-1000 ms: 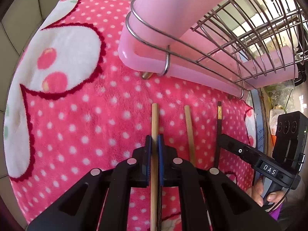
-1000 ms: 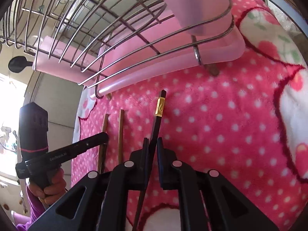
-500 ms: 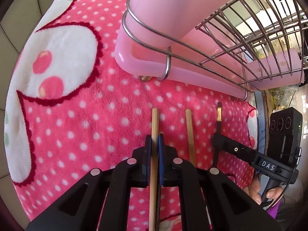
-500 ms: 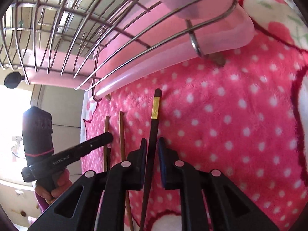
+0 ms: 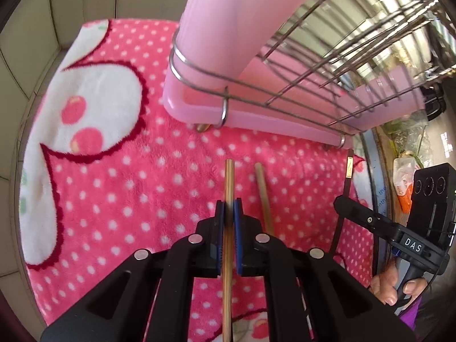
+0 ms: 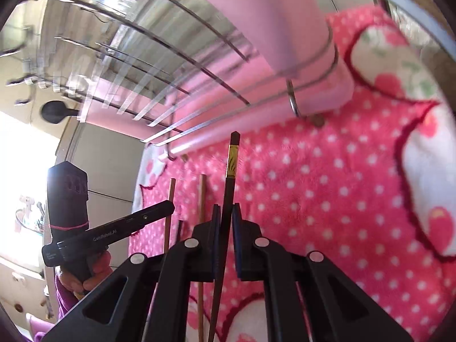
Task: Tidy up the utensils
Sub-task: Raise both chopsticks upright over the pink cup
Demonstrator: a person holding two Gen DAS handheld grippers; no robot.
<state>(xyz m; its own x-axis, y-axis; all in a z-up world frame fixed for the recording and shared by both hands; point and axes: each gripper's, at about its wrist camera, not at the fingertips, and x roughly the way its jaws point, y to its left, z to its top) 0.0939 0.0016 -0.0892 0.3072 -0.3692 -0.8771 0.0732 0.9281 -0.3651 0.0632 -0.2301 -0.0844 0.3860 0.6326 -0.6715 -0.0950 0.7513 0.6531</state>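
Note:
My left gripper (image 5: 228, 203) is shut on a light wooden chopstick (image 5: 228, 176), raised off the pink dotted cloth (image 5: 119, 171). A second wooden chopstick (image 5: 263, 193) lies on the cloth just to its right. My right gripper (image 6: 227, 209) is shut on a dark chopstick with a gold band (image 6: 231, 165), also raised; this chopstick shows at the right in the left wrist view (image 5: 348, 168). In the right wrist view the two wooden chopsticks (image 6: 201, 199) are to the left. A wire dish rack on a pink tray (image 5: 256, 114) stands just beyond both grippers.
A pink upright holder (image 5: 228, 28) stands in the rack's near corner. The rack's wire wall (image 6: 159, 85) rises close above the right gripper. Tiled wall (image 5: 42, 28) borders the cloth at the left. Cluttered items (image 5: 404, 171) lie past the cloth's right edge.
Both grippers have lifted and tilted up with their chopsticks. The rack now looms larger and the views are motion-blurred.

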